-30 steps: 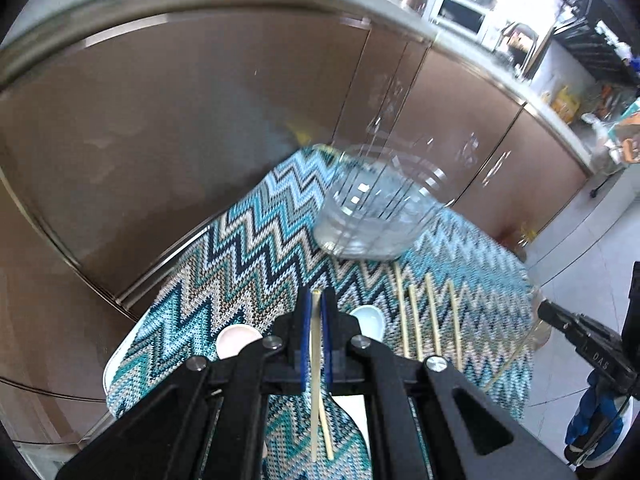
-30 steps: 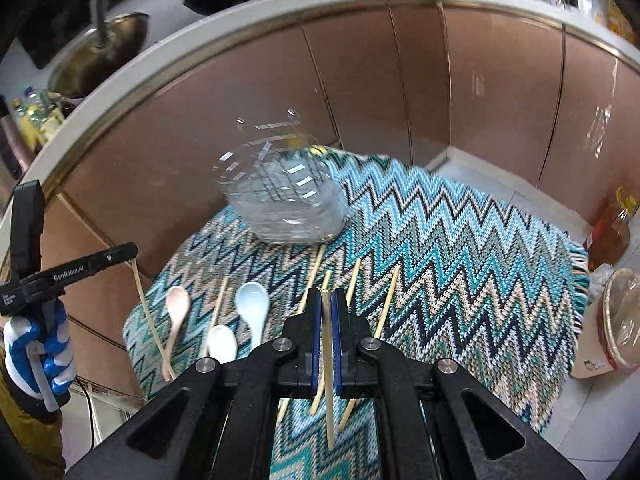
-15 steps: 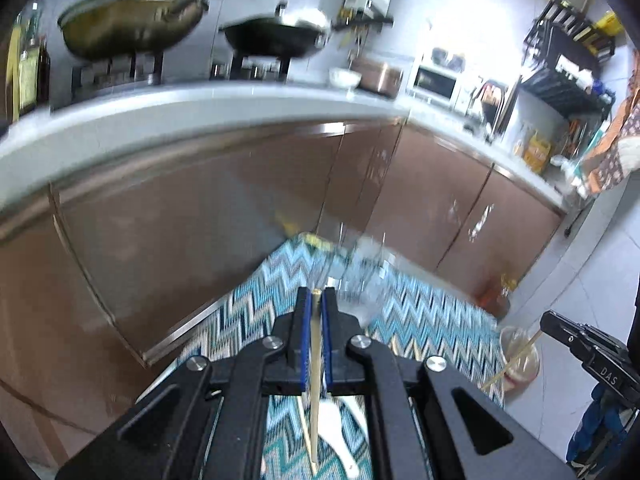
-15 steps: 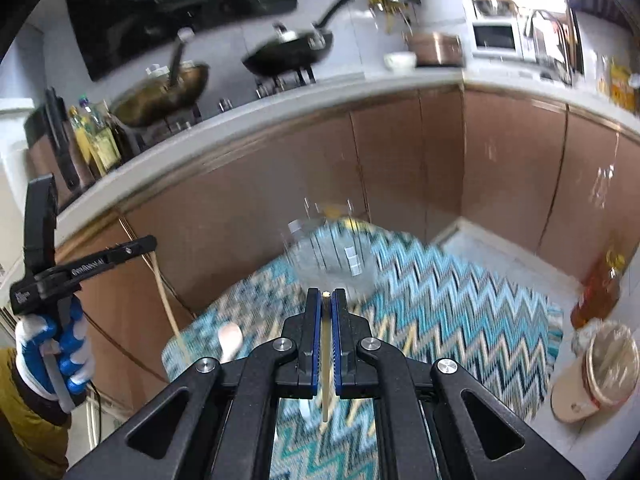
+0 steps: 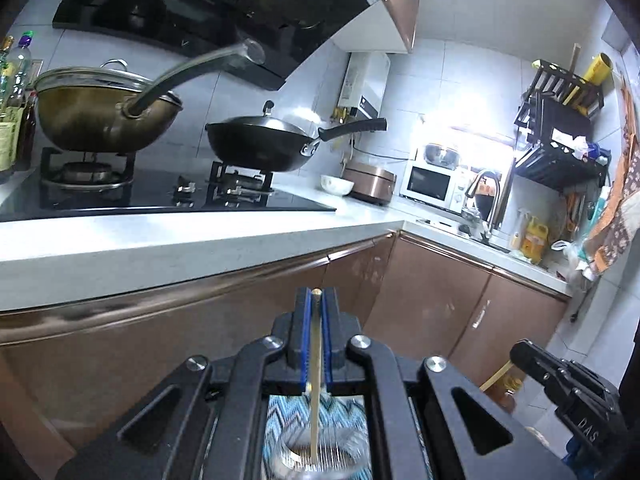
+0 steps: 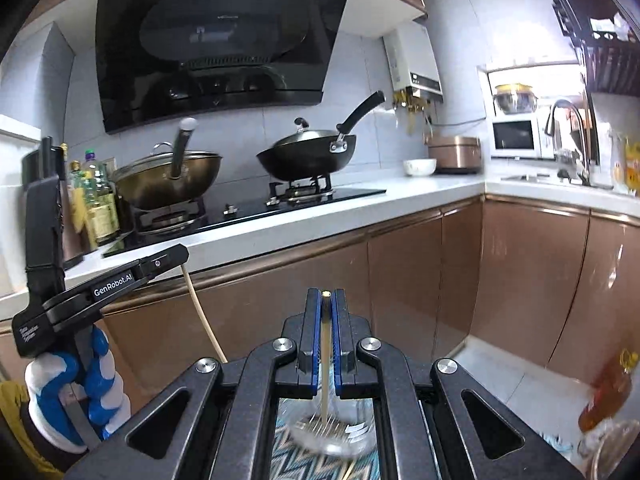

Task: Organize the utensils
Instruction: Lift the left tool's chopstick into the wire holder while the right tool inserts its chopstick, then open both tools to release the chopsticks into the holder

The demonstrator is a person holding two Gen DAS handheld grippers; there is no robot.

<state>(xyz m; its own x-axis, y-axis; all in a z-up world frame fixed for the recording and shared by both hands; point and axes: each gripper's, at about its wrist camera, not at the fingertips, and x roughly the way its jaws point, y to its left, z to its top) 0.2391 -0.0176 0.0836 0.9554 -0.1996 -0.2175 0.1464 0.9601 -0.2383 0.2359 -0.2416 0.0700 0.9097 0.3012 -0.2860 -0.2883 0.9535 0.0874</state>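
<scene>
Two black grippers, left gripper [image 5: 316, 300] and right gripper [image 6: 327, 300], each clench a thin pale wooden chopstick [image 5: 316, 360] [image 6: 326, 360] above what seems a blurred clear glass bowl [image 6: 332, 432].

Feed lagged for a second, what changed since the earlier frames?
Both hand-held grippers rose and tilted up: the views swung from the zigzag cloth to the counter and stove. The clear container slid to the bottom of both views. Unchanged: the left hand-held gripper stays shut on its chopstick, and the right hand-held gripper on its chopstick.
</scene>
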